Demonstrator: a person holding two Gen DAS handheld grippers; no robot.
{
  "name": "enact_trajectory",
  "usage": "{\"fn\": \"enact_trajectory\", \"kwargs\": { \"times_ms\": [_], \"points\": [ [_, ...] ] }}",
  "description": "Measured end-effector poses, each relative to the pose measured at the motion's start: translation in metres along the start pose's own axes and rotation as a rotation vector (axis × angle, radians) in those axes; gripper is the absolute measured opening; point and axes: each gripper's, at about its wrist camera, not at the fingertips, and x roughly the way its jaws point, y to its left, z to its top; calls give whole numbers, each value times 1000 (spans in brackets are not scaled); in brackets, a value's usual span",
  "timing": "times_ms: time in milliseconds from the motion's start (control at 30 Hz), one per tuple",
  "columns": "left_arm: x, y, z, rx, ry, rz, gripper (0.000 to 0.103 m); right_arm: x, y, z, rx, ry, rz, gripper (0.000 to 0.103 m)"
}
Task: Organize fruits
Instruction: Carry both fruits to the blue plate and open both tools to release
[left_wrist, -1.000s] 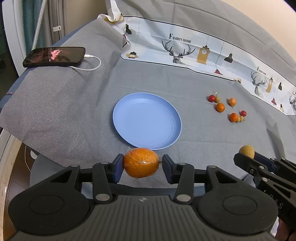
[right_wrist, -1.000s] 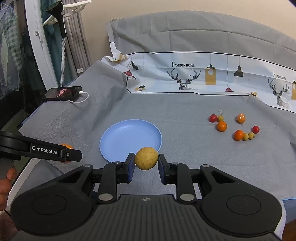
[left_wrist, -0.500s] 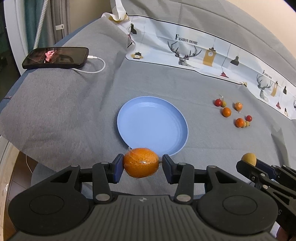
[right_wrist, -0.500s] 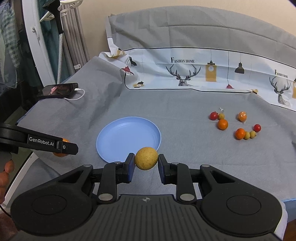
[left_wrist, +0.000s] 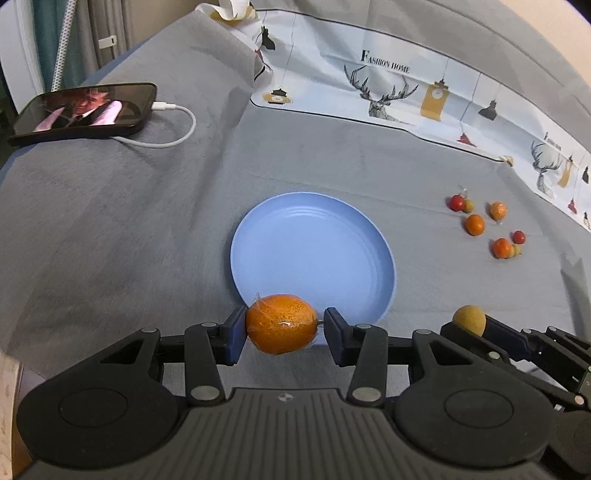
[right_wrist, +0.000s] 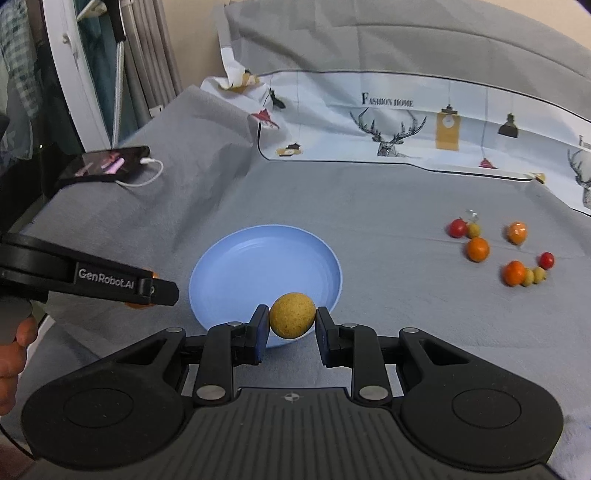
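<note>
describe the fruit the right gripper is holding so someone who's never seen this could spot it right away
Start from the big blue plate in the middle of the grey cloth. At its near rim, the right gripper is shut on a round fruit. It is a dull speckled yellow-brown, unlike the larger glossy orange in the left gripper and the small red and orange fruits scattered to the right.

The light is soft and even, with faint shadows. Edges bend and go dark at the corners. The phone (left_wrist: 83, 109) screen glows, slightly blurry.
</note>
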Motion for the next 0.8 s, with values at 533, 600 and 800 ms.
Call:
{"fn": "enact_trajectory", "kwargs": {
  "times_ms": [533, 600, 800],
  "points": [
    [84, 1, 30, 44, 72, 61, 49, 93, 4, 13, -78, 109, 3, 28],
    [93, 0, 33, 56, 78, 72, 49, 102, 4, 13, -88, 125, 8, 28],
    [104, -2, 38, 101, 61, 70, 73, 117, 6, 19, -128, 134, 20, 28]
  ]
}}
